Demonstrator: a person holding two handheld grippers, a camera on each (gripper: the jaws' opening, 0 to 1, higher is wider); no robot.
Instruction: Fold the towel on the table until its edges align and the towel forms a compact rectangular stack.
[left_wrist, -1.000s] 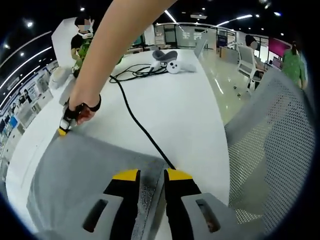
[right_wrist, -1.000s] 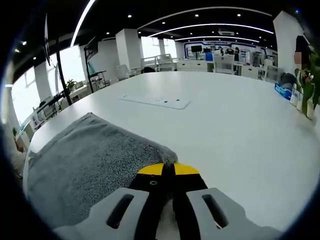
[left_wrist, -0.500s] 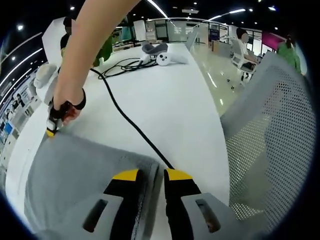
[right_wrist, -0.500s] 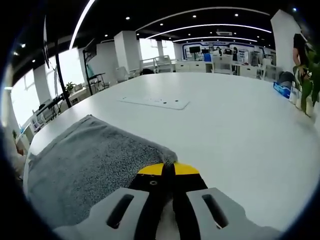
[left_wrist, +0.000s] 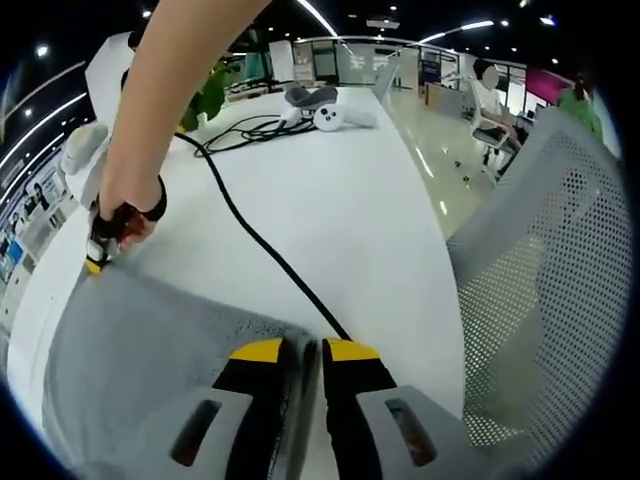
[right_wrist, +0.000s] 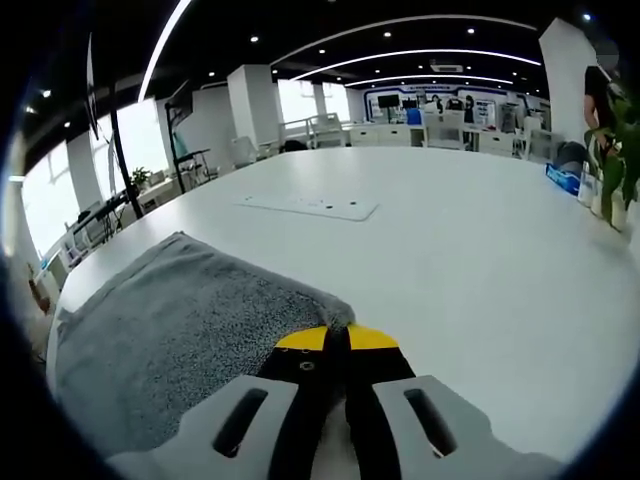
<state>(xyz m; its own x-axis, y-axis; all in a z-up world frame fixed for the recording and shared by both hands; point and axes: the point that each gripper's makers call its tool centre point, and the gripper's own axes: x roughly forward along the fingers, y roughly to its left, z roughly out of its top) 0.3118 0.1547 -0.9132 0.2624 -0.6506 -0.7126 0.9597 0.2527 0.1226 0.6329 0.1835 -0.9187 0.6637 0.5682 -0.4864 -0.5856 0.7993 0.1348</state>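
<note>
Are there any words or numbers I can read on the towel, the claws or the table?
No text can be read in either view.
Grey terry towel: plain, no label showing.
Black claws with yellow tips, left and right: no markings.
White round table: bare of print.
Bright screens and signs on the far office wall: too small and blurred to read.

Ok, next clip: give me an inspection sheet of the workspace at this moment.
Surface: white table, large and rounded.
Job's things: grey towel lying flat, unfolded.
Clutter: white controller and a grey object at the far end; flat white plate.
Grippers: left gripper shut on a towel corner; right gripper shut on another corner.
Cables: black cable running across the table to the towel.
Surroundings: grey mesh chair, open office, people in the distance.
</note>
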